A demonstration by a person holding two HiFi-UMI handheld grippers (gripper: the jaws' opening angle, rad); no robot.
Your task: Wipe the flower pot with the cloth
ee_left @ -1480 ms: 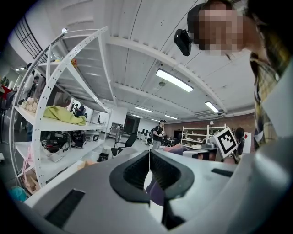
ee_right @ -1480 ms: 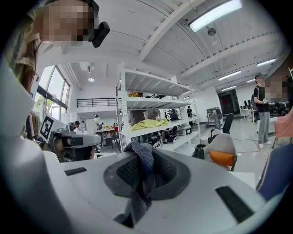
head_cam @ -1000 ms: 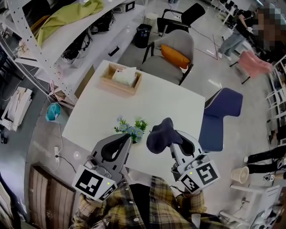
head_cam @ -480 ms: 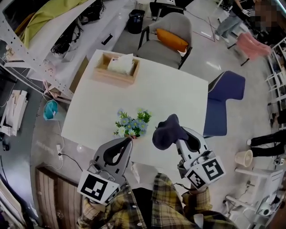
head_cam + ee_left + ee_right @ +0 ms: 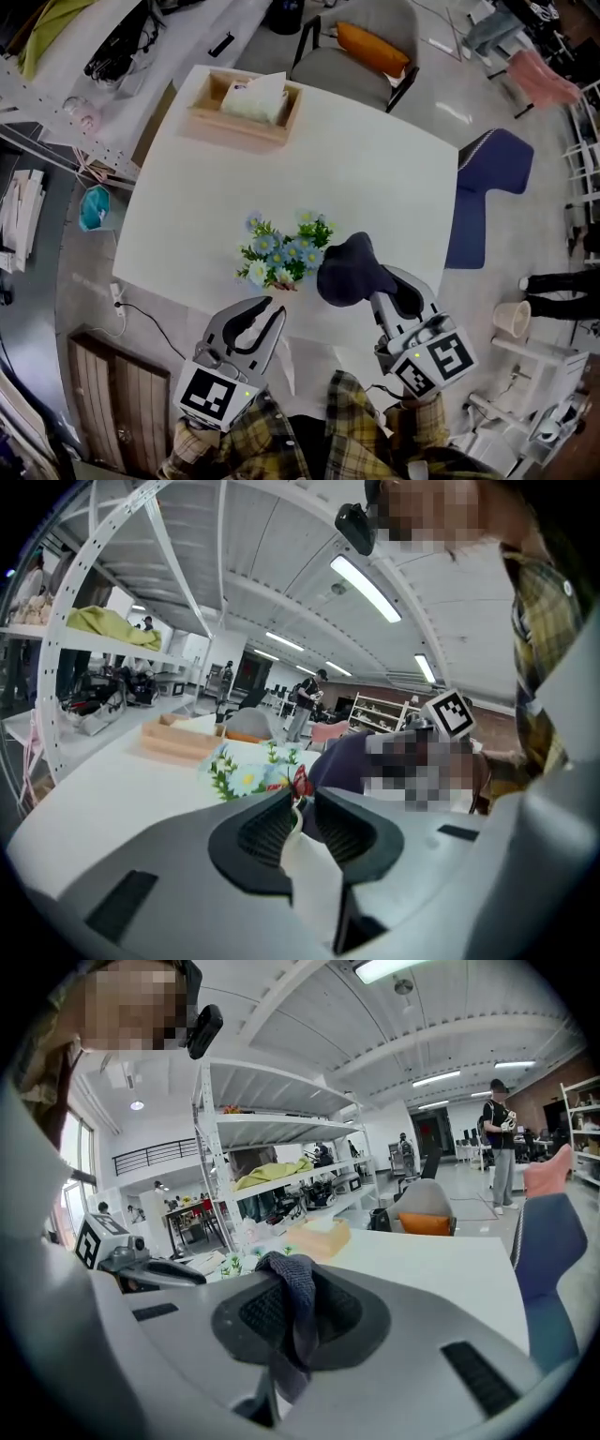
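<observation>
Flower pot (image 5: 284, 278) is standing upright on the white tabletop (image 5: 375, 159), close to the near edge, just in front of the person. The pot body is mostly hiding under its flowers (image 5: 281, 251): pale blue and white blooms with green leaves spreading wider than the pot. A small red butterfly-shaped bit (image 5: 299, 782) is showing at the side of the bunch in the left gripper view. Only a sliver of the pot itself is showing from above, so its colour is hard to call.

Left claw (image 5: 303, 803) is sitting right at the pot's near side, tips pointing into the flowers. Its jaws are opening, with a narrow gap showing between the ribbed pads. The pot's rim is possibly sitting in that gap at the tips, but nothing is looking pressed by the pads.

Cloth (image 5: 345, 272), dark blue knit, is bunching up just right of the flowers, touching or nearly touching them. Right claw (image 5: 295, 1302) is clamping on it: the fabric is draping over the tips and hanging down between the closed pads.

Farther back on the tabletop, a wooden tissue box (image 5: 246, 105) is sitting near the far left corner, well apart from the pot. A grey chair (image 5: 356, 75) with an orange cushion (image 5: 373, 49) is standing behind the tabletop, and a blue chair (image 5: 492, 192) is standing at its right side.
</observation>
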